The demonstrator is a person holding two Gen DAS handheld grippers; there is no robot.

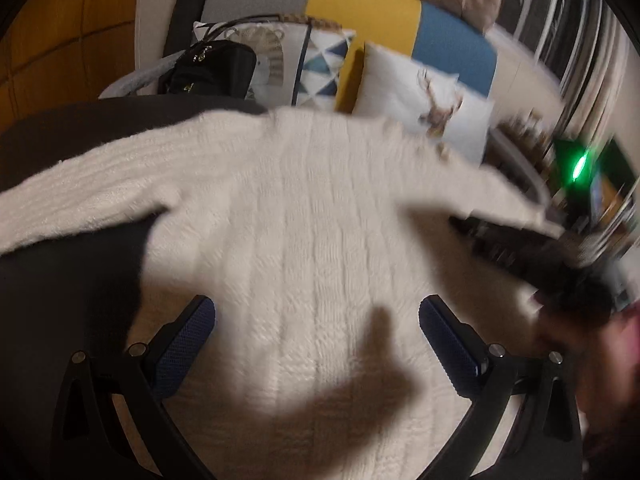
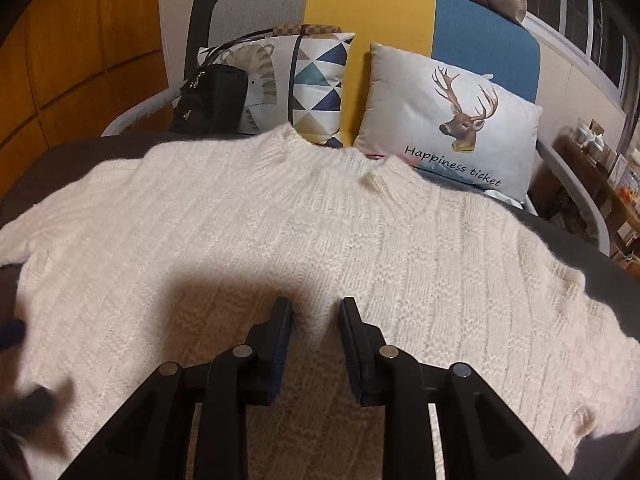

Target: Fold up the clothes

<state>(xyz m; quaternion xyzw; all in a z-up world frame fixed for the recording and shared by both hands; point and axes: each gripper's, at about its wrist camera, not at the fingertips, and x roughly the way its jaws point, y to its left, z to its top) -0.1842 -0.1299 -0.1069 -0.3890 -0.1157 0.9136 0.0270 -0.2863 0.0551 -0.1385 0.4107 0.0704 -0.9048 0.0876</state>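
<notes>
A cream cable-knit sweater (image 2: pixel 280 220) lies flat, front up, on a dark table (image 2: pixel 80 148), with its neckline at the far edge and its sleeves spread to both sides. My right gripper (image 2: pixel 316 306) hovers over the middle of the chest. Its jaws stand a narrow gap apart with nothing pinched between them. My left gripper (image 1: pixel 316 308) is wide open above the sweater (image 1: pixel 300 200), and its blue pads (image 1: pixel 188 340) are clear of the knit. The right tool shows as a blurred dark shape (image 1: pixel 532 256) over the sweater's right side.
Behind the table stands a sofa (image 2: pixel 480 28) with grey, yellow and blue panels. On it are a deer cushion (image 2: pixel 452 120), a triangle-pattern cushion (image 2: pixel 320 84) and a black bag (image 2: pixel 212 96). A cluttered shelf (image 2: pixel 600 152) is at the right and a wooden wall (image 2: pixel 80 40) at the left.
</notes>
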